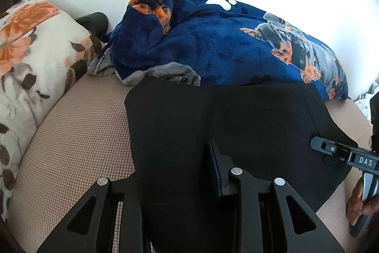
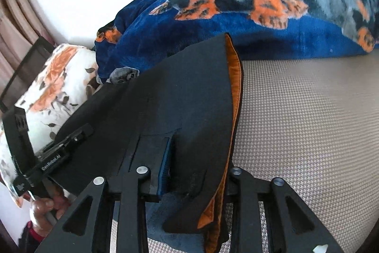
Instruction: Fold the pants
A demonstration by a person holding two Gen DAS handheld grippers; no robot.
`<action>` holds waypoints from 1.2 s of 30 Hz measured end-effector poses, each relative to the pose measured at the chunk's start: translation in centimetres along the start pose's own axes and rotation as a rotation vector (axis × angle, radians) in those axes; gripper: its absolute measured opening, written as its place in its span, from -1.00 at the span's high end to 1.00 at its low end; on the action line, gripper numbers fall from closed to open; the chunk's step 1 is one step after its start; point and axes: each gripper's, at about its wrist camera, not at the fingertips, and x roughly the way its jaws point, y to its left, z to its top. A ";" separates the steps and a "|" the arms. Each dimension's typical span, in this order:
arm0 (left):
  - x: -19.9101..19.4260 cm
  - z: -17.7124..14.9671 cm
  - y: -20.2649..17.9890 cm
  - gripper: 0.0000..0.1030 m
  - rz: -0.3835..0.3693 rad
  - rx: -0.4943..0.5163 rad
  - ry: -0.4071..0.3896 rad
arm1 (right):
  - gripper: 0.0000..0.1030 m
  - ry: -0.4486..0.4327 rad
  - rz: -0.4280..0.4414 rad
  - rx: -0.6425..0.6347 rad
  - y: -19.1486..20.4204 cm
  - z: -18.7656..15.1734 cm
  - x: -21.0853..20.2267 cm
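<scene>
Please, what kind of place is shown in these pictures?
Probably a bedroom, with work done on a bed: a beige woven mattress surface, a floral pillow and a blue dog-print fleece blanket beside the black pants.

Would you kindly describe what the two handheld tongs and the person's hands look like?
Both tongs are matte black with triangular cut-outs, silver pivot pins and blue finger pads. The right tongs read "DAS"; the left tongs read "GenRobot.AI". A bare hand shows a red cuff.

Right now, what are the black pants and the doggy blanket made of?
The black pants look like smooth, matte woven cloth, maybe suiting; an orange lining shows at one edge. The dog-print blanket looks like plush fleece: its blue pile is fuzzy and catches light in soft patches. Both are guesses from looks only.
</scene>
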 end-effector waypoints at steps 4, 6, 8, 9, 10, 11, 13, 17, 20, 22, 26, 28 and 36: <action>-0.1 0.0 0.0 0.41 0.006 0.003 -0.002 | 0.44 -0.013 -0.035 -0.022 0.4 -0.1 -0.1; 0.0 0.0 0.0 0.41 0.005 0.002 -0.001 | 0.44 -0.018 -0.050 -0.032 0.6 -0.1 -0.1; -0.1 0.0 0.0 0.41 0.006 0.003 -0.002 | 0.43 -0.019 -0.054 -0.034 0.6 -0.1 -0.1; -0.1 0.0 0.0 0.41 0.007 0.004 -0.001 | 0.43 -0.020 -0.057 -0.036 0.7 -0.1 -0.1; -0.1 0.0 0.0 0.41 0.007 0.003 -0.001 | 0.43 -0.021 -0.059 -0.038 0.7 -0.1 -0.1; -0.1 0.0 0.0 0.40 0.007 0.003 -0.001 | 0.43 -0.024 -0.068 -0.045 0.8 -0.2 -0.1; -0.1 0.0 0.0 0.40 0.007 0.003 -0.001 | 0.43 -0.027 -0.078 -0.055 1.0 -0.2 -0.1; -0.1 0.1 0.0 0.40 0.006 0.004 0.000 | 0.42 -0.028 -0.082 -0.057 1.0 -0.2 -0.1; -0.1 0.1 0.0 0.40 0.006 0.004 -0.001 | 0.42 -0.028 -0.087 -0.062 1.1 -0.2 0.0; -0.1 0.1 0.0 0.40 0.006 0.003 0.000 | 0.42 -0.029 -0.089 -0.063 1.1 -0.2 0.0; -0.1 0.1 0.0 0.40 0.007 0.004 0.000 | 0.41 -0.030 -0.096 -0.068 1.2 -0.2 0.1; -0.1 0.1 0.0 0.40 0.007 0.004 0.000 | 0.41 -0.030 -0.099 -0.070 1.2 -0.1 0.1; -0.1 0.1 0.0 0.40 0.007 0.004 0.001 | 0.40 -0.030 -0.109 -0.076 1.3 0.0 0.2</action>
